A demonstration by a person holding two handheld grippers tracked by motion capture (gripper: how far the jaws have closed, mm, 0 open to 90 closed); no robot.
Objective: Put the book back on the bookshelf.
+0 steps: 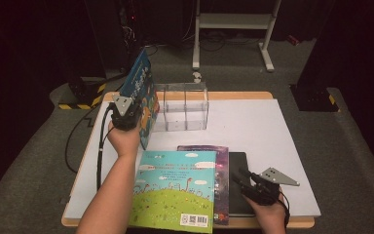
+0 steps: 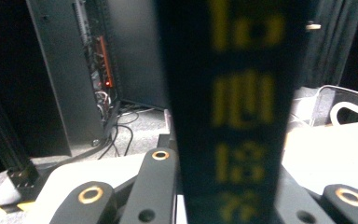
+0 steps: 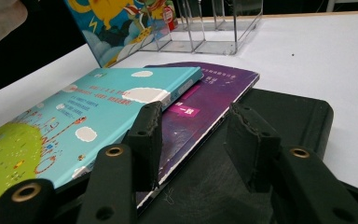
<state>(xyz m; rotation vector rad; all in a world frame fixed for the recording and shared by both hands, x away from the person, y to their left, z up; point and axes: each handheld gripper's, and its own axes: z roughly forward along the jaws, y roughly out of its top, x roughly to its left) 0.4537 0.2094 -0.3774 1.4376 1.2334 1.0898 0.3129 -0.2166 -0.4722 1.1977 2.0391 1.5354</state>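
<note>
My left gripper (image 1: 135, 111) is shut on a blue picture book (image 1: 142, 87), which stands upright and tilted just left of a clear acrylic organiser (image 1: 185, 108). In the left gripper view the book's dark spine (image 2: 233, 107) with yellow characters rises between the jaws. My right gripper (image 1: 241, 176) rests low at the front right, open, over a black pad (image 1: 238, 163). In the right gripper view its fingers (image 3: 147, 135) straddle the edge of a purple book (image 3: 205, 100) and grip nothing. A cyan and green book (image 1: 175, 190) lies on the purple one.
The white tabletop (image 1: 258, 126) stretches to the right of the organiser and the stack. A dark equipment rack (image 2: 74, 70) and a white frame (image 1: 233, 22) stand on the floor behind the table. A cable (image 1: 100, 151) trails from the left gripper.
</note>
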